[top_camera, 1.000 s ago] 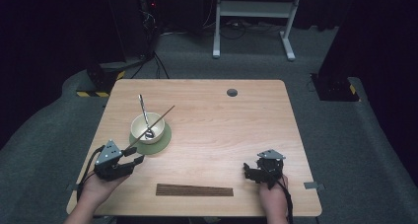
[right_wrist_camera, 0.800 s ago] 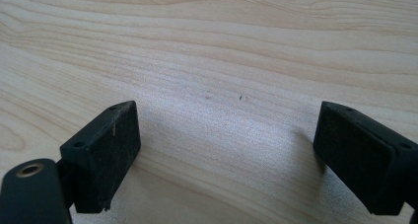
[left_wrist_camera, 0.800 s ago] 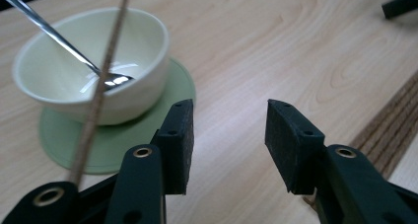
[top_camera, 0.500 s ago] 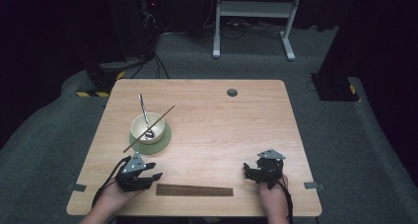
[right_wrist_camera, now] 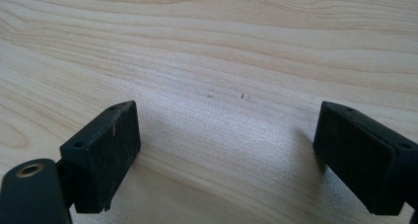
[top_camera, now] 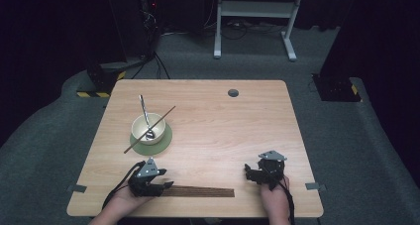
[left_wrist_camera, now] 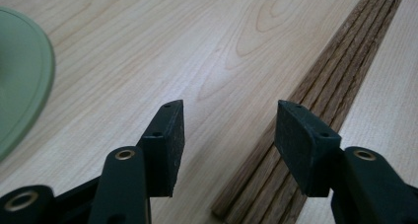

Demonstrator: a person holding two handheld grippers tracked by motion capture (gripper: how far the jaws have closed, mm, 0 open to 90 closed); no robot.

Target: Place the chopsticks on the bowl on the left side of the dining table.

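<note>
Two hand-held grippers gape empty: left hand-held gripper (top_camera: 166, 185) (jaws just opening) at bundled chopsticks (top_camera: 203, 191), lower frame; right hand-held gripper (top_camera: 249, 172) wide.

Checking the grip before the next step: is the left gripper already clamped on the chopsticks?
No: the left gripper stands open, its pads apart above the chopsticks.

white bowl (top_camera: 147, 128), spoon (top_camera: 145, 117), green saucer (top_camera: 164, 140)

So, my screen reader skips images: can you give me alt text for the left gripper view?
Two black jaws of the left gripper stand open just above a light wooden table, at the near end of a row of dark brown wooden sticks. A pale green round mat's edge shows at left.
</note>
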